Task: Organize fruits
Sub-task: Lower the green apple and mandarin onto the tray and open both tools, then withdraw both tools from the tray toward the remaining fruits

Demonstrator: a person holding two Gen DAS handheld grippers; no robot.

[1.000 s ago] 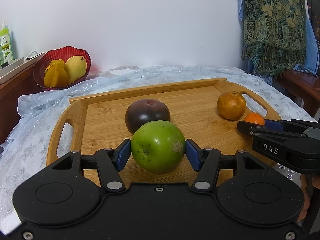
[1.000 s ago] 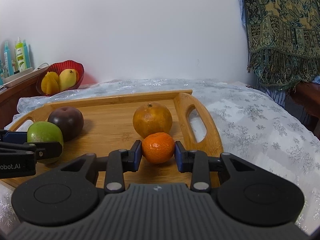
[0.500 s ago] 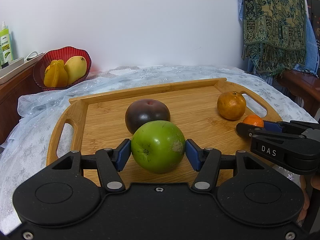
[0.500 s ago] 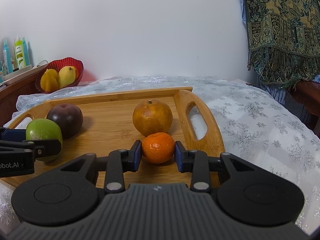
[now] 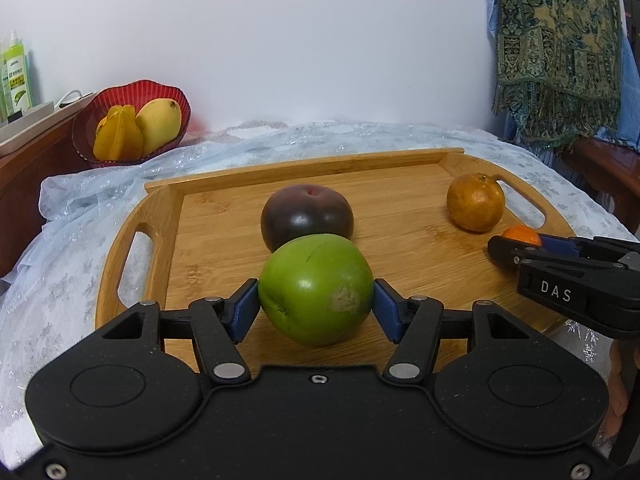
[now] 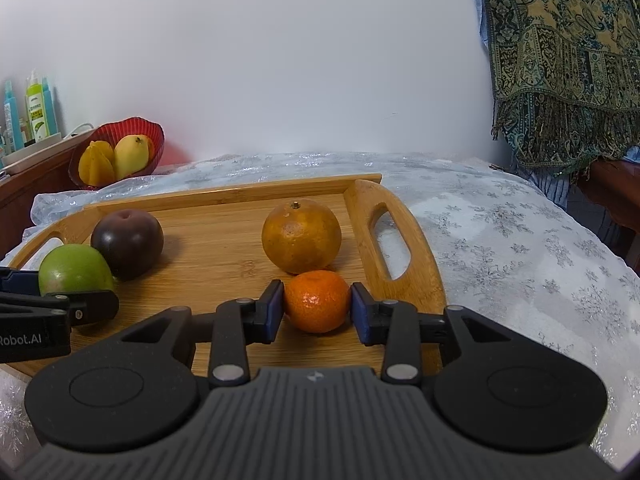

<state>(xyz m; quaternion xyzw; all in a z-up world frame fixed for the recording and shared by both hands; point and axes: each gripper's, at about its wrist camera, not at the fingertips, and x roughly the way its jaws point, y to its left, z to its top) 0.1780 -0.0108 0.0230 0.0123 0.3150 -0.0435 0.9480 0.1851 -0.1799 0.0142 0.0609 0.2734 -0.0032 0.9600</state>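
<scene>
Left gripper (image 5: pixel 316 304) clamps the green apple (image 5: pixel 316 288) on the wooden tray (image 5: pixel 400 240); right gripper (image 6: pixel 317 310) pinches the mandarin (image 6: pixel 317 300). Apple looks firm, smooth, probably slippery; mandarin soft-skinned, so grip at the widest middle.

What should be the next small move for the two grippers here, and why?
Probably lift both fruits straight up. The left gripper has its blue pads against the green fruit, and the right gripper pinches the small tangerine. Both fruits sit low over the wooden tray, and the dark purple fruit crowds the green one.
</scene>
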